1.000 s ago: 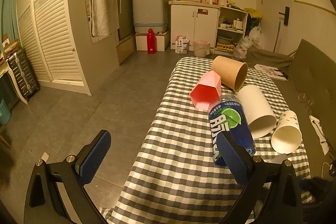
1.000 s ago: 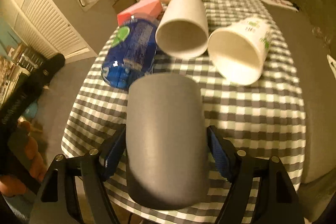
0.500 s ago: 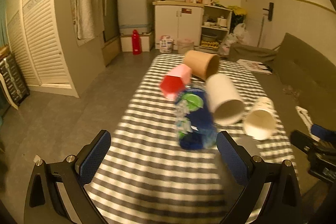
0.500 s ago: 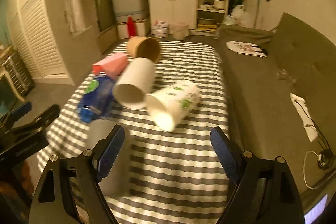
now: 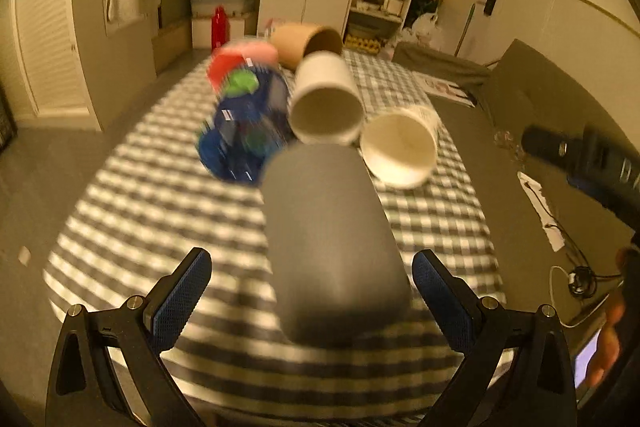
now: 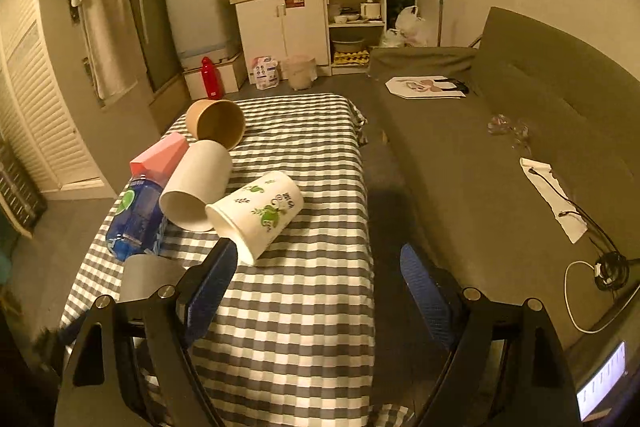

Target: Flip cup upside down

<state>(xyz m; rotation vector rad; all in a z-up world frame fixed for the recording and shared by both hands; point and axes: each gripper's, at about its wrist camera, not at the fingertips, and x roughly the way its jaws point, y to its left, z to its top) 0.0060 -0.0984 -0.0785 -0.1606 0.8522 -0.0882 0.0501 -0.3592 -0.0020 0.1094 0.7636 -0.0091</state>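
A grey cup stands mouth down on the checked table, between the tips of my open left gripper, which does not touch it. In the right wrist view the grey cup shows low left, partly behind a finger. My right gripper is open and empty above the table's right front part. A plain white cup, a white leaf-print cup and a brown cup lie on their sides behind it.
A blue bottle and a pink box lie at the table's left. A grey sofa runs along the right side with a cable and papers on it. Cabinets and a washer stand at the back.
My right gripper let go of the grey cup and drew back to the right. My left gripper swung in from the left, and its fingers now flank the grey cup.
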